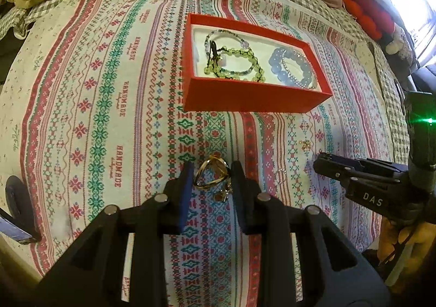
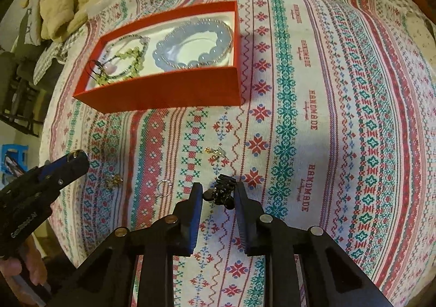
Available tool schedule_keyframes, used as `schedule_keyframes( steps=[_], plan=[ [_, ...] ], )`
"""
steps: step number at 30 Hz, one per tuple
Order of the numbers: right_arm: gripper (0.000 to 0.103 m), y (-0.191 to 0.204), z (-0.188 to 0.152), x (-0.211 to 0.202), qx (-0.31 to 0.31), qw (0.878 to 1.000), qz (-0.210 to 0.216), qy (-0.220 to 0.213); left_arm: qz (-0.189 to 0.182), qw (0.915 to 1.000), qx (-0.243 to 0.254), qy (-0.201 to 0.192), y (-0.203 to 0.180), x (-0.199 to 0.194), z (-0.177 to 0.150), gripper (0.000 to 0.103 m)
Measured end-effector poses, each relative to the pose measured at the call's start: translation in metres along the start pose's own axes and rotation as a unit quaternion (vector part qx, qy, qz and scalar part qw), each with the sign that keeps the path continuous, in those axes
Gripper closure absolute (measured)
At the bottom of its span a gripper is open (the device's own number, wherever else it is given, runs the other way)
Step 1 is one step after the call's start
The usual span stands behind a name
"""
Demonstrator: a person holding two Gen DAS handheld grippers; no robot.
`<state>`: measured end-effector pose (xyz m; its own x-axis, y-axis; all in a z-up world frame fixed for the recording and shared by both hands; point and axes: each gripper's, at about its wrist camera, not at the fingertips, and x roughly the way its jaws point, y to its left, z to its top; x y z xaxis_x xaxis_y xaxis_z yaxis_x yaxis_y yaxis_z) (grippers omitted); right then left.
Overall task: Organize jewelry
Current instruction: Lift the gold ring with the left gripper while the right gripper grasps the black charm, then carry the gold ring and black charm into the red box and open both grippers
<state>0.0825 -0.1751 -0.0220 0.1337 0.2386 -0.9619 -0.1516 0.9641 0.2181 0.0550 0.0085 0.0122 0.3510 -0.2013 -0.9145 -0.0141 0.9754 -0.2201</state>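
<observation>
Right wrist view: your right gripper (image 2: 218,192) jaws clamp the black hair clip (image 2: 222,192); red box (image 2: 163,91) lies ahead-left.

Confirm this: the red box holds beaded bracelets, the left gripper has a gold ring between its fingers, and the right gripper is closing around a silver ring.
One detail is wrong. The right gripper is closing around a small black piece, not a silver ring, as the right wrist view shows; the silver ring lies apart on the cloth. The red box with bracelets and the left gripper with the gold ring stand.

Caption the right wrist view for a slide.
Right gripper closes around a black beaded piece on the patterned cloth.
</observation>
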Motion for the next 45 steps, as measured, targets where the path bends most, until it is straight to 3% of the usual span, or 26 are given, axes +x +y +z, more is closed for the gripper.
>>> schedule_keyframes(
  steps=[23, 35, 45],
  plan=[
    [0.079, -0.016, 0.027, -0.053, 0.029, 0.996, 0.037, -0.075, -0.054, 0.9974, -0.014, -0.045, -0.018, -0.016, 0.037, 0.073],
    [0.079, -0.01, 0.059, -0.04, 0.045, 0.991, 0.065, -0.106, -0.078, 0.994, -0.025, -0.072, -0.023, 0.009, 0.067, 0.073],
    [0.079, -0.011, 0.077, -0.027, 0.053, 0.988, 0.078, -0.12, -0.074, 0.995, -0.023, -0.063, -0.024, 0.028, 0.079, 0.073]
  ],
)
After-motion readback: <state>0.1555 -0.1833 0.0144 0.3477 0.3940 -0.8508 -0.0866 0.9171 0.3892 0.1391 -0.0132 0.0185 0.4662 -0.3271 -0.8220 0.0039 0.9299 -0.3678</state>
